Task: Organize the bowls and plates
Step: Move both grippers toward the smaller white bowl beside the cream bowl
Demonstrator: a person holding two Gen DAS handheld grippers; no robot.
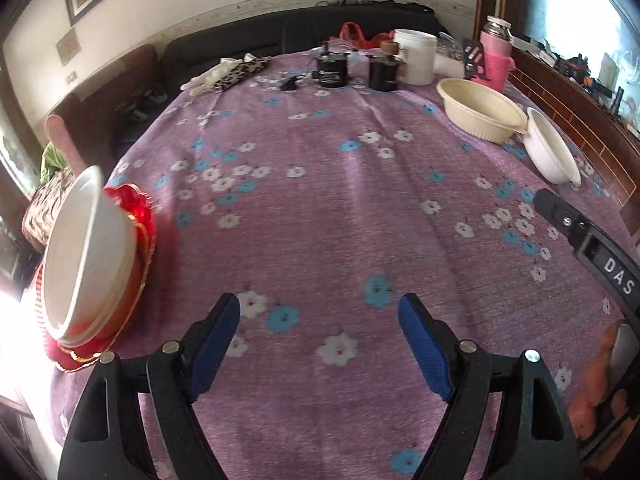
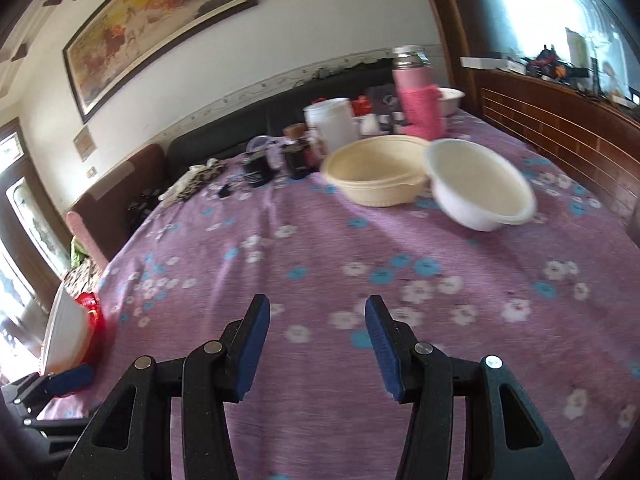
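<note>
A purple flowered tablecloth carries a cream bowl and white bowl upper right, stacked dishes at left.

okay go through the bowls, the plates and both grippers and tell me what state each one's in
left gripper: open, nothing between its fingers
right gripper: open, nothing between its fingers
cream bowl: upright, empty
white bowl: tilted, empty, beside the cream bowl
stacked white bowl: sitting on the red plates
red plates: stacked under that bowl
</note>
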